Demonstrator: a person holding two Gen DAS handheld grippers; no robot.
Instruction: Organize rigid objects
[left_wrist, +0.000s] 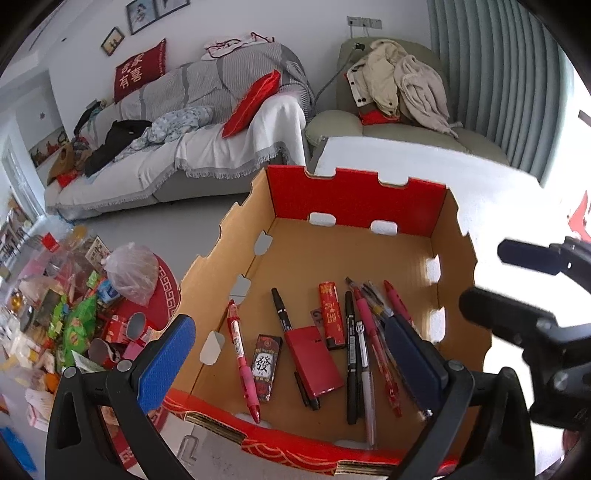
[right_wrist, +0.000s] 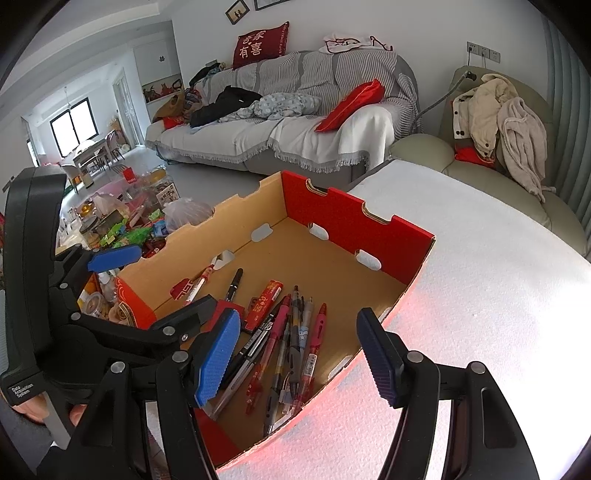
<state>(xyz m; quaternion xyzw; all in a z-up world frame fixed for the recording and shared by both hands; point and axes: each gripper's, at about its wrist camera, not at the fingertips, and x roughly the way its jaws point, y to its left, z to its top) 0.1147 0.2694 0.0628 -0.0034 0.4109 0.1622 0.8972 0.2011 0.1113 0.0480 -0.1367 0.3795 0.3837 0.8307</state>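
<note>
From my left wrist: my left gripper (left_wrist: 291, 354) hangs over an open cardboard box (left_wrist: 354, 199) with a red far wall, its jaws spread wide and holding nothing. On the box floor lie a pink pen (left_wrist: 242, 354) at the left, a black marker (left_wrist: 282, 314), a small red case (left_wrist: 314, 360), a red lighter (left_wrist: 330, 314), a dark patterned lighter (left_wrist: 266, 365), and a loose bundle of pens (left_wrist: 365, 354) to the right. My right gripper (left_wrist: 532, 295) shows at the right edge. Beyond the box stand a grey-covered sofa (left_wrist: 207, 110) and an armchair (left_wrist: 391, 129).

From my right wrist: my right gripper (right_wrist: 299, 354) hovers above the box's near right corner, jaws wide and empty, the pens directly below. The box sits on a white worktop (right_wrist: 480, 295). My left gripper (right_wrist: 147, 277) reaches in from the left, and snack packets (right_wrist: 125, 232) clutter the area beyond it.
</note>
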